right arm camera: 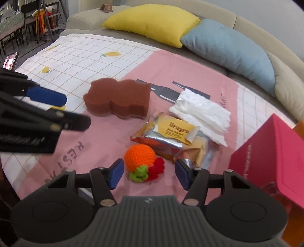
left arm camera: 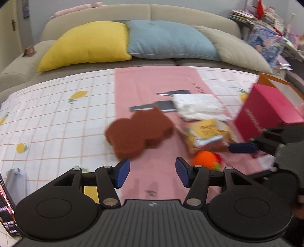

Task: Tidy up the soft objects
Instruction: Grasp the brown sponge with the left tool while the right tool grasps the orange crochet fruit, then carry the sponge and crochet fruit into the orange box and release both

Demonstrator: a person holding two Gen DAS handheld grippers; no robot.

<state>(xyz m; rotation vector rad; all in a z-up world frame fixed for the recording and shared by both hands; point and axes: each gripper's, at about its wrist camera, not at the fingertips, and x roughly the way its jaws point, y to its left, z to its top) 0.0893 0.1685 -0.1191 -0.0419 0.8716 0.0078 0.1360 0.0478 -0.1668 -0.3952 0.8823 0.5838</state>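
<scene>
A brown bear-shaped sponge (left arm camera: 139,134) (right arm camera: 118,99) lies on the pink cloth just beyond my left gripper (left arm camera: 152,173), which is open with nothing between its pads. An orange crocheted fruit (right arm camera: 139,157) (left arm camera: 206,159) with green and red parts lies between the blue pads of my right gripper (right arm camera: 149,173); the jaws are open and the pads do not touch it. A foil snack packet (right arm camera: 171,136) (left arm camera: 206,134) and a folded white tissue pack (right arm camera: 201,113) (left arm camera: 198,106) lie behind it.
A magenta box (right arm camera: 271,157) (left arm camera: 266,112) stands at the right. Yellow (left arm camera: 87,44) and blue cushions (left arm camera: 169,40) lean on the beige sofa (left arm camera: 190,13) behind. The checked lemon-print cloth (left arm camera: 57,114) spreads to the left. A phone (right arm camera: 10,61) stands at the far left.
</scene>
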